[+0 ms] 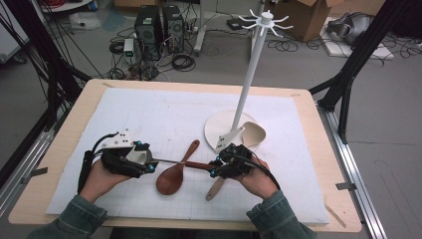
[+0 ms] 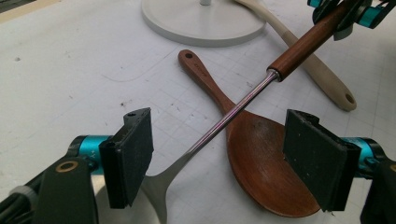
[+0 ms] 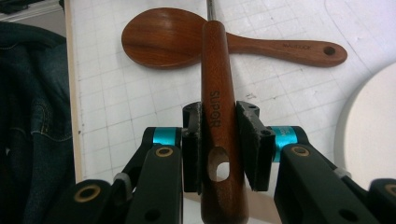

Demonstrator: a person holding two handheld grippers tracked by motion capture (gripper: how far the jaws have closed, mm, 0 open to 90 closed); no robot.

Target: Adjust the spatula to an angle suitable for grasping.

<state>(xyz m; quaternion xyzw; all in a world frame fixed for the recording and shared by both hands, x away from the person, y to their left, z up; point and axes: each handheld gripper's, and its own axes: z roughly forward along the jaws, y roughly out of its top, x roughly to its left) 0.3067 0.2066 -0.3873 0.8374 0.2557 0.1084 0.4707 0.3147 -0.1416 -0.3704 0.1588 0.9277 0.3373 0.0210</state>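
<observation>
A steel utensil with a dark wooden handle (image 3: 217, 70) marked SUPOR hangs level between my two grippers. My right gripper (image 3: 219, 122) is shut on that handle near its hanging hole. The thin steel shaft (image 2: 233, 112) runs to a flat steel head (image 2: 156, 186) low between the pads of my left gripper (image 2: 224, 158), which stand wide apart and do not press on it. In the high view the left gripper (image 1: 149, 162) and right gripper (image 1: 215, 168) face each other. A brown wooden spoon (image 1: 171, 178) lies on the mat under the shaft.
A white hook stand (image 1: 251, 64) rises from a round base (image 1: 219, 127) behind the right gripper. A beige spoon (image 1: 253, 133) leans against that base, its handle reaching under the right hand. The white mat (image 1: 149, 114) covers the wooden table (image 1: 84, 99).
</observation>
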